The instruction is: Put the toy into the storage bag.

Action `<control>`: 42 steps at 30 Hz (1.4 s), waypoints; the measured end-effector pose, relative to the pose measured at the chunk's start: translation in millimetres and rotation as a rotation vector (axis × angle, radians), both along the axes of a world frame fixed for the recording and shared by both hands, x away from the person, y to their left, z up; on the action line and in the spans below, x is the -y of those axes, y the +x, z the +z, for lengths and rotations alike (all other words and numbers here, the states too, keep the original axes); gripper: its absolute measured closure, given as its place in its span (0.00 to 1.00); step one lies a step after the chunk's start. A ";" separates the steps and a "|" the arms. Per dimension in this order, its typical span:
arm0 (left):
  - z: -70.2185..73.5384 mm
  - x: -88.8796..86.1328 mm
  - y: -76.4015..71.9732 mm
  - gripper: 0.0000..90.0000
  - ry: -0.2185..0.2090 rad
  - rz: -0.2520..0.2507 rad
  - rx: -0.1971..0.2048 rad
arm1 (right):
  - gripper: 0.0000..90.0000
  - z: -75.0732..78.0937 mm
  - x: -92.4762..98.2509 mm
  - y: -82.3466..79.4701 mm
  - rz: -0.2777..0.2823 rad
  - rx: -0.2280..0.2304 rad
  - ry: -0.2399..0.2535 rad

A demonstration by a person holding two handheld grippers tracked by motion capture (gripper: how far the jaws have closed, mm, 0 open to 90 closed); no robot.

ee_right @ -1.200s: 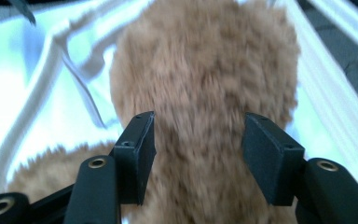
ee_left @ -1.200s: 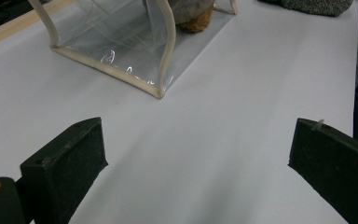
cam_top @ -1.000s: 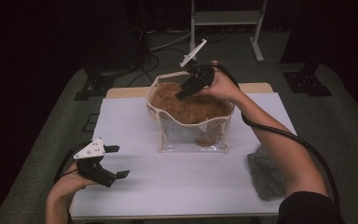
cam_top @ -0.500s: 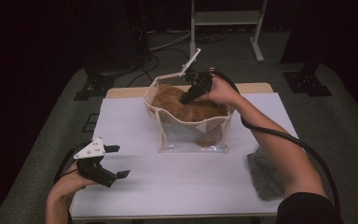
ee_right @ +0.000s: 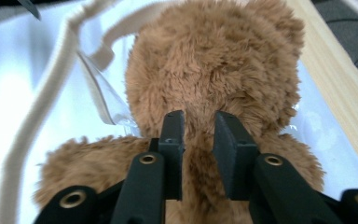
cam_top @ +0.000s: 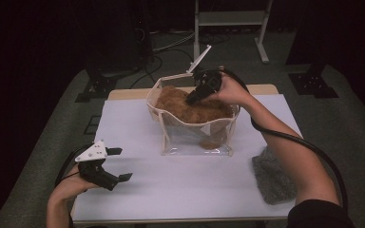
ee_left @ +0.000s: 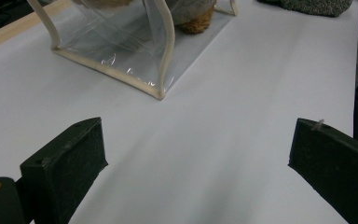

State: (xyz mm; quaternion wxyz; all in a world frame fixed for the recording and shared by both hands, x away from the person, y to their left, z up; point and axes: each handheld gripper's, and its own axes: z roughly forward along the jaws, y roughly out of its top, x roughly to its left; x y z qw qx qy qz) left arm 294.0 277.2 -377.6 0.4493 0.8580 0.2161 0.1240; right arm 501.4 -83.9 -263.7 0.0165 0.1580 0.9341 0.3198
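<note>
A brown plush bear sits inside a clear plastic bag with cream trim, which stands open at the back of the white table top. My right gripper reaches down into the bag's mouth. Its jaws stand close together and pinch the bear's fur just below the head; they have just been opening a little, with fur still between them. My left gripper rests at the front left, open wide with nothing between its fingers.
A grey fuzzy cloth lies at the table's right front. The bag's flap stands up behind it. A wooden edge runs along the back of the white sheet.
My right gripper has sunk slightly into the bag and its jaws have narrowed onto the bear's fur. The left gripper has stayed where it was.
</note>
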 end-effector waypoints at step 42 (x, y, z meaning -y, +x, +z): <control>-2.1 9.5 4.7 0.03 0.011 -0.019 -0.003 | 0.53 33.9 162.7 -69.2 -0.176 0.023 0.237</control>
